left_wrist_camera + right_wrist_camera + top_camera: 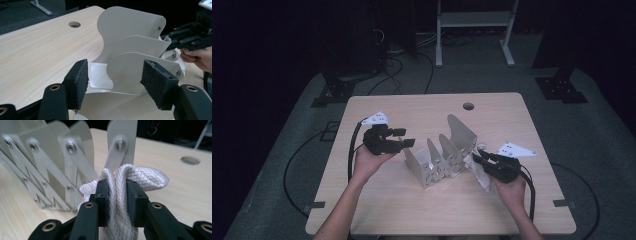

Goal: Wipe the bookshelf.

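So there's one white expanding rack (443, 155) with four upright dividers, sitting between the two grippers on a light wood table (412, 205). Left gripper (113, 82) is unclenched, pads either side of the rack's end without touching. Right gripper (117, 195) is pinching one white cloth (140, 177) just beside the rack. Dark room, grey floor mat (607, 150).

On the wooden table (377, 200) stands a white folding rack (443, 152). The left claw (408, 143) sits at its left end, while the right claw (476, 158) holds a white cloth (478, 172) beside its right end.
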Motion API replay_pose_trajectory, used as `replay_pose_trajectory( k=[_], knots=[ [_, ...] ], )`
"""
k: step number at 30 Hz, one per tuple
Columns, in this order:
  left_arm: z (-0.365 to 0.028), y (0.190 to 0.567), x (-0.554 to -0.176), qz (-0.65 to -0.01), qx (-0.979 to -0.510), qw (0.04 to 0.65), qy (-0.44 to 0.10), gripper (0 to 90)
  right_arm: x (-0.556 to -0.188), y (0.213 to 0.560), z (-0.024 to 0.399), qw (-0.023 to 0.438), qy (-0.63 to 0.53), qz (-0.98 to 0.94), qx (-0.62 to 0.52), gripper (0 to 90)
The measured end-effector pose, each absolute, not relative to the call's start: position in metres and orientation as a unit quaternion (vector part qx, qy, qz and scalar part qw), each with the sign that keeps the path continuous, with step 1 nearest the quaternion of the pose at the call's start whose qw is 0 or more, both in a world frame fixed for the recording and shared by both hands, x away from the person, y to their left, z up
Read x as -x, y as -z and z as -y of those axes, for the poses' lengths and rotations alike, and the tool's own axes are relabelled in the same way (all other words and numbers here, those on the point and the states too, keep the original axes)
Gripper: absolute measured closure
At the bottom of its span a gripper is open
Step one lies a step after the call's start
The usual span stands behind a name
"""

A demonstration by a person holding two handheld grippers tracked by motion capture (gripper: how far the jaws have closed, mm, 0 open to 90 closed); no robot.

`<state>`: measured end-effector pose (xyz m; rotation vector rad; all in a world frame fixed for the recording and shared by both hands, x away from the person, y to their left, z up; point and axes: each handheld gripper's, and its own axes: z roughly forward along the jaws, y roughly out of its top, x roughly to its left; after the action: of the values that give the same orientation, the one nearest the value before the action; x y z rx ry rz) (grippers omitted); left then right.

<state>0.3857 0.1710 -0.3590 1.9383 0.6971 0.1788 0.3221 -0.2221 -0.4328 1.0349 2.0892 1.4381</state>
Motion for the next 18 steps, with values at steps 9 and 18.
replay_pose_trajectory(
  k=[9,18],
  knots=[
    [-0.175,0.359,-0.383,-0.299,-0.802,0.511,-0.076,33.3,-0.328,0.452,0.222,0.182,-0.498,-0.751,-0.393,72.1],
    [-0.177,0.360,-0.380,-0.302,-0.803,0.507,-0.079,33.3,-0.332,0.466,0.220,0.172,-0.481,-0.760,-0.403,72.0]
  ],
)
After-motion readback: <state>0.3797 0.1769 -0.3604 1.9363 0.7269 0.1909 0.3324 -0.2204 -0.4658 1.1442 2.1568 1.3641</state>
